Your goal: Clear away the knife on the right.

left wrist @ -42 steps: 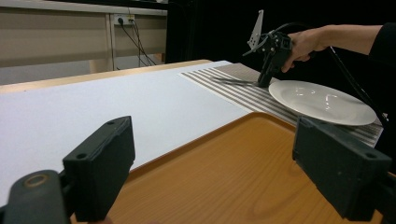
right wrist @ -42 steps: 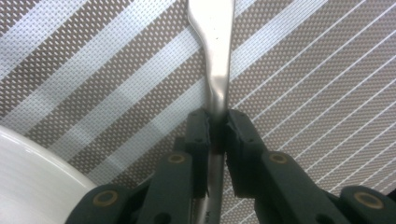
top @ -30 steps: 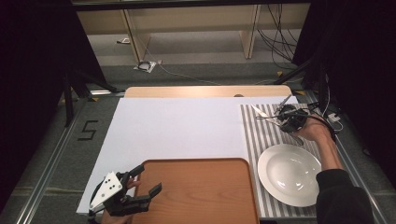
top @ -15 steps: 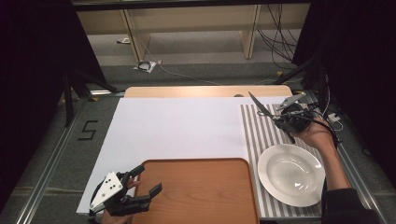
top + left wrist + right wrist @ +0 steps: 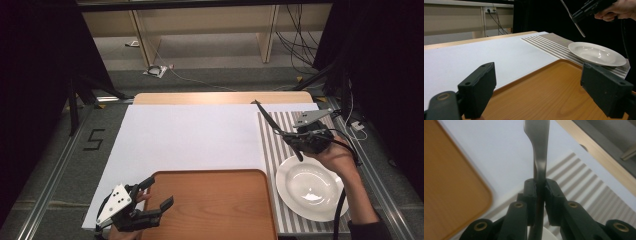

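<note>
My right gripper (image 5: 286,136) is shut on a slim metal piece of cutlery (image 5: 266,116) and holds it in the air over the striped placemat (image 5: 270,150), just beyond the white plate (image 5: 310,187). The cutlery (image 5: 539,150) runs straight out between the closed pads, and its lower end pokes down towards the plate rim. From the left gripper view that right gripper (image 5: 577,18) hangs above the plate (image 5: 596,53). My left gripper (image 5: 160,191) stands open at the near left corner of the wooden tray (image 5: 215,210), with nothing between its fingers (image 5: 477,92).
A large white sheet (image 5: 190,135) covers the middle of the table, with a strip of wooden board (image 5: 220,97) behind it. Shelving legs and cables stand on the floor beyond the table. Black curtains hang at both sides.
The right gripper has lifted and moved left and nearer with the cutlery, from the placemat's far right towards the plate's far edge. The left gripper has kept still.
</note>
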`<state>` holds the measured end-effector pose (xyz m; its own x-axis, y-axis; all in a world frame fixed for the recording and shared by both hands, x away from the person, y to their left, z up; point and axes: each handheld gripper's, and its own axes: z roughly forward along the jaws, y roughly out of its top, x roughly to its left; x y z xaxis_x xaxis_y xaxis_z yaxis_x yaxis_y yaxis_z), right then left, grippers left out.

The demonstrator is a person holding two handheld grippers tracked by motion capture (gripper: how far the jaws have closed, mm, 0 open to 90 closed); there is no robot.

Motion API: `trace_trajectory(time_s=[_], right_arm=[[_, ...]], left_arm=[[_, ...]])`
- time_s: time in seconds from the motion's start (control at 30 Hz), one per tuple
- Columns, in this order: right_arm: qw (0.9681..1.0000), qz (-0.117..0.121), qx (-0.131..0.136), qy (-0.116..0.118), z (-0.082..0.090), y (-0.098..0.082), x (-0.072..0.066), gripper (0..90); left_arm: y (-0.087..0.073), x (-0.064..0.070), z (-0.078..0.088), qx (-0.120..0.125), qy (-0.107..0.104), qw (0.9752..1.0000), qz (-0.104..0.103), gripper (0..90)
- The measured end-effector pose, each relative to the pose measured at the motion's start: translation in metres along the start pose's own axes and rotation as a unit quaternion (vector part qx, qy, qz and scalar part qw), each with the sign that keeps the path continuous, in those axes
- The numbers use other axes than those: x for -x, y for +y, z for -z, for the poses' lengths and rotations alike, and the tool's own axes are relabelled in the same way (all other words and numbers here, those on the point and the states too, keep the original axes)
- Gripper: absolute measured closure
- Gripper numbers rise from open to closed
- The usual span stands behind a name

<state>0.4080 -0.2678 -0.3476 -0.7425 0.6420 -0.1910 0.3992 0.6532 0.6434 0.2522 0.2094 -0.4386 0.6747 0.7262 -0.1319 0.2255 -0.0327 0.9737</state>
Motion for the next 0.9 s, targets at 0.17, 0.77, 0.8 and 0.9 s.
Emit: trace_trajectory(time_s=[0.17,0.77,0.8,0.9], right_arm=[[0.9992,-0.018,0.013,0.032,0.001,0.0,-0.011,80.6],[0.9951,-0.024,0.027,0.093,0.005,-0.011,-0.057,80.7],[0.9948,-0.021,0.025,0.096,0.004,-0.011,-0.061,80.6],[0.9937,-0.018,0.023,0.108,0.004,-0.01,-0.074,80.6]], left_arm=[[0.0,0.0,0.0,0.0,0.0,1.0,0.001,13.2],[0.001,0.001,0.001,0.004,-0.001,1.0,-0.001,13.2],[0.001,0.001,0.002,0.004,0.0,1.0,-0.001,13.2],[0.001,0.001,0.002,0.007,0.0,1.0,0.001,13.2]])
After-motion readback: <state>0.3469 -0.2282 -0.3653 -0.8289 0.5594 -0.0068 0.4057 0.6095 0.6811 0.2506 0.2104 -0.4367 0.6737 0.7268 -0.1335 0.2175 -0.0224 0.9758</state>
